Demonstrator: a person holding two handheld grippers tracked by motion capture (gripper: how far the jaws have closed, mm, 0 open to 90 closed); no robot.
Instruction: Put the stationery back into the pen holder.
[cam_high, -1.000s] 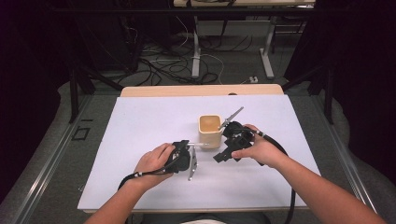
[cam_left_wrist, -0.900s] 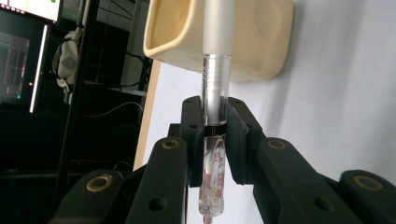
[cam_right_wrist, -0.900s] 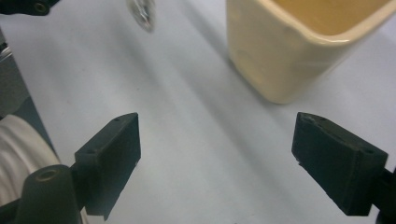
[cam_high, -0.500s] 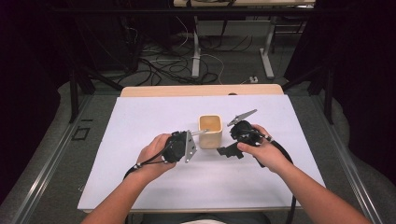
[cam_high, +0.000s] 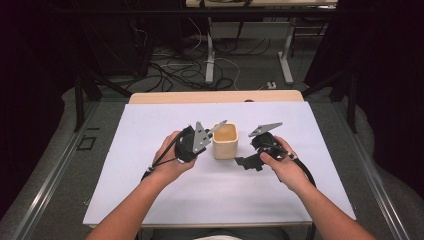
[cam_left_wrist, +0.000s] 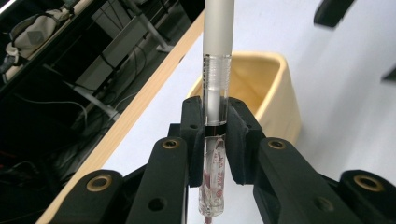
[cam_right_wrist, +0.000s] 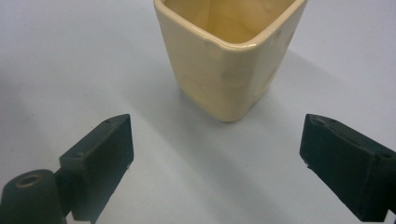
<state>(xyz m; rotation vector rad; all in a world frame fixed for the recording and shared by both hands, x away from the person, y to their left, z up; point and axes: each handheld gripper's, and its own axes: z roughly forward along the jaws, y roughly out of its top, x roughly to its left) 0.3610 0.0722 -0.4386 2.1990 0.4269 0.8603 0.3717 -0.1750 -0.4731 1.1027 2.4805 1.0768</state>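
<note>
White table, cables on floor behind.

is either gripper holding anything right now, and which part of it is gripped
The left gripper is shut on a pen, clamped around its clear barrel below the frosted cap. The right gripper holds nothing; its jaws stand open, short of the cream cup.

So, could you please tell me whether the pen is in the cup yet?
Not yet. The pen is clamped in the left tool, its tip above the cream cup, outside the rim.
</note>
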